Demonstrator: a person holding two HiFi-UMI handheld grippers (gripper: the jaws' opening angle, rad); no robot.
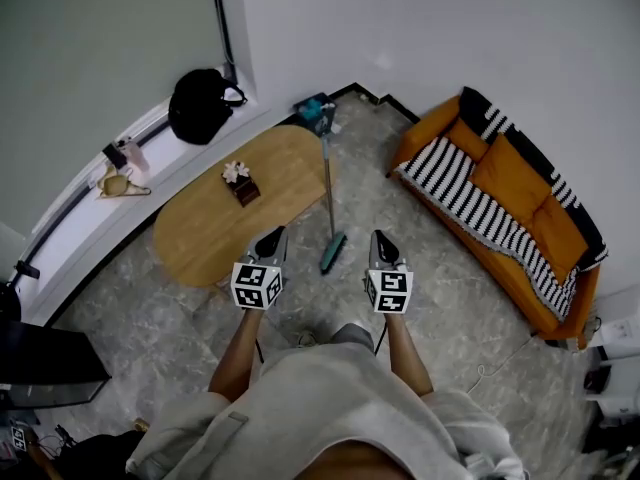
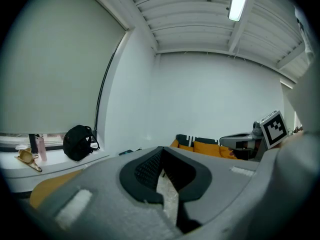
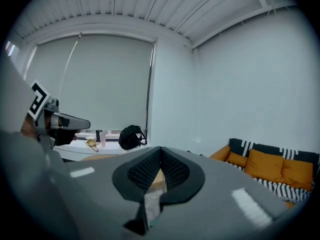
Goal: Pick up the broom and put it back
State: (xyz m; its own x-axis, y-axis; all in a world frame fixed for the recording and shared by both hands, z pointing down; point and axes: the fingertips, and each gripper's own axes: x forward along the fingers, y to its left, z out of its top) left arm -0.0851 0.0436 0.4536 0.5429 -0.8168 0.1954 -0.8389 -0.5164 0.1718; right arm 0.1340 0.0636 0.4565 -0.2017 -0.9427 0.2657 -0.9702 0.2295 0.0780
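Status: task at its start, nothing completed as far as the views show. The broom (image 1: pixel 328 193) is not in either gripper. It sits on the floor (image 1: pixel 400 168) just beside the right end of the wooden table (image 1: pixel 200 238), with its teal head (image 1: pixel 333 253) nearest the person and its thin grey handle running away toward the room corner. Whether the handle lies flat on the floor or leans against the table edge cannot be told from the steep head view. The handle's far end comes close to a teal object (image 1: pixel 315 111) by the wall, possibly a dustpan or holder; too small to confirm. The left gripper (image 1: pixel 273 236) and right gripper (image 1: pixel 380 236) are held out in front of the person, one on each side of the broom head, both above floor level and clear of it. Jaws: in both gripper views the ribbed pads meet at the tip, pressed together, with nothing pinched between them. Judgement: remaining work is the whole sequence: spread a pair of jaws, come down on the handle, close, lift, carry the broom to its place and release. The storage spot is not marked; the corner by the teal object is a likely candidate. Object notes: long slim handle, small angled teal head, looks light; the thin handle leaves little margin for aligning the jaws.
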